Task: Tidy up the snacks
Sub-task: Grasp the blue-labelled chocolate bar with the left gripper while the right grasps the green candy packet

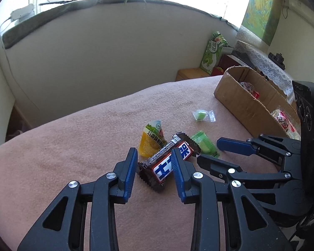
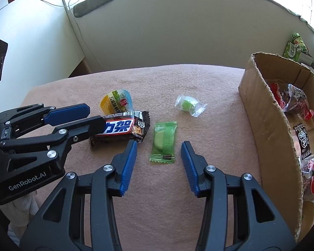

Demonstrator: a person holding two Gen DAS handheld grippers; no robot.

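The left tool [image 1: 155, 163] straddles the brown chocolate bar with the blue-and-white label [image 1: 169, 161], which lies on the pink cloth-covered bench [image 1: 83, 146]; its blue pads sit on either side of the wrapper, close in, but whether they already press on it cannot be told, so the grip should not be trusted until the bar is seen to lift. To do this well, the pads ought to close across the bar's narrow width near its middle, not on the crimped end, since the foil would likely slip or tear there. The right tool [image 2: 159, 152] stands with its fingers apart around the flat green foil-wrapped sweet [image 2: 164, 142], which lies just beside the bar and is not yet touched; it should come lower before closing, because the packet is thin and lies flat on soft cloth. A yellow-and-green triangular snack packet [image 1: 151, 140] touches the bar's far side and may be dragged along. A clear-wrapped green candy [image 2: 188, 104] lies apart, nearer the open brown cardboard box [image 2: 268, 113], which holds several red and dark wrapped snacks and is the likely destination. Both tools pitch steeply downward at the cloth, side by side, the left one crossing in front of the right.
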